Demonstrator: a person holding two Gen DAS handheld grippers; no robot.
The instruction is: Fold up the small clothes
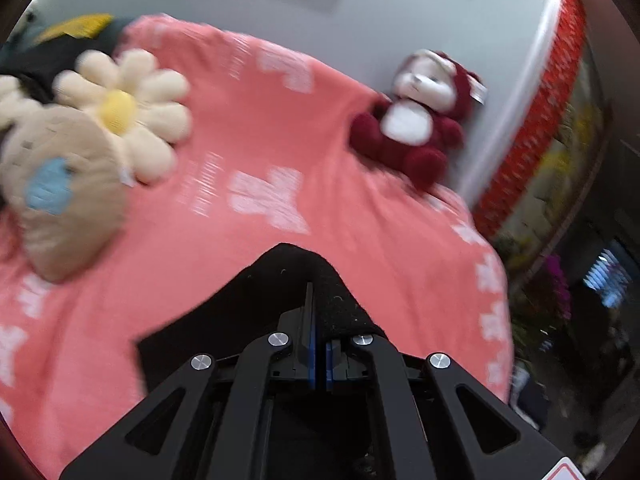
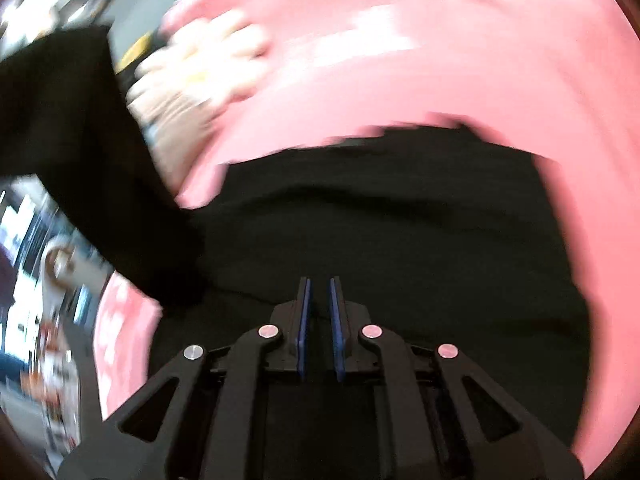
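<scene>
A small black garment (image 1: 256, 304) lies on a pink blanket (image 1: 248, 128). My left gripper (image 1: 318, 316) is shut on a raised fold of the black garment, which drapes over its fingertips. In the right wrist view the black garment (image 2: 400, 220) spreads wide across the blanket (image 2: 440, 52). My right gripper (image 2: 320, 292) sits low over the cloth with its jaws nearly together, a narrow gap between the blue pads (image 2: 305, 320). I cannot tell whether cloth is pinched there. A black strip of the garment (image 2: 80, 128) hangs at the left. Both views are blurred by motion.
A flower-shaped plush (image 1: 124, 112) and a beige plush (image 1: 68, 184) lie at the left of the blanket. A dark red bear (image 1: 416, 120) sits at its far right edge, against a grey wall. The flower plush (image 2: 208, 56) also shows in the right wrist view.
</scene>
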